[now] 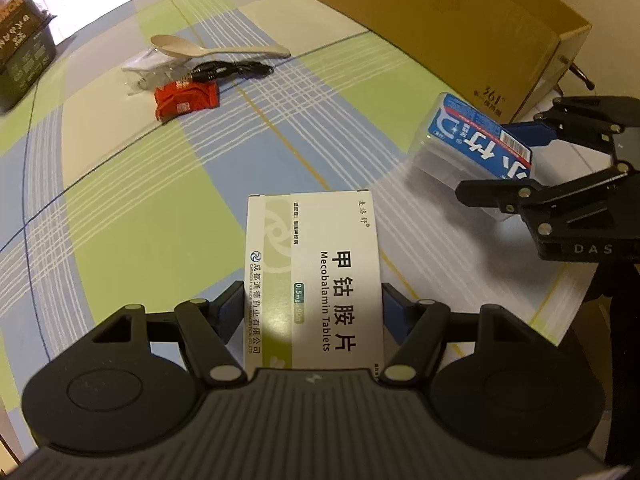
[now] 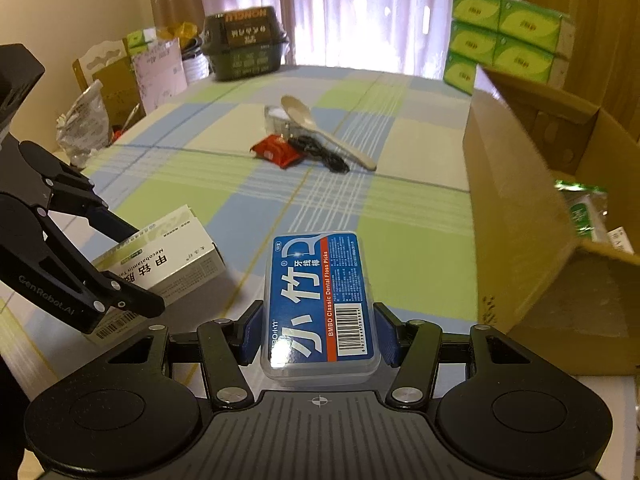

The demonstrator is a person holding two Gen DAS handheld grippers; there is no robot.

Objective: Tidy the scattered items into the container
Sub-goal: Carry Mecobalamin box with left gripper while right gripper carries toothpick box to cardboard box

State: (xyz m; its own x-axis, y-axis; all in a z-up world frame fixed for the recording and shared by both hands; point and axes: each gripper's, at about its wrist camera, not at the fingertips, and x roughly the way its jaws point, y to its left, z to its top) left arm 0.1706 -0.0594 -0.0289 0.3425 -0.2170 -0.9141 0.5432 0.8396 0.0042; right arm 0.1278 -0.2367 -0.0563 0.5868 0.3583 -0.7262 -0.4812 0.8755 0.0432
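Tablet box [image 1: 316, 276] in left tool [image 1: 313, 312]; green packet [image 2: 586, 208] only in right view.

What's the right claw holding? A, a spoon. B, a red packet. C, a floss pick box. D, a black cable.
C: the right claw is shut on the blue-labelled floss pick box, while the spoon, red packet and cable lie on the table.

Cardboard, plastic and cloth on the bench

The tablet box [image 1: 316, 276] is smooth matt card; the floss-pick case [image 2: 320, 304] is clear glossy plastic under a shiny blue label; the large carton [image 2: 520, 216] is plain brown corrugated cardboard; the bench [image 1: 160, 208] wears a checked woven cloth; each tool [image 1: 314, 312] is matt black plastic with metal rivets
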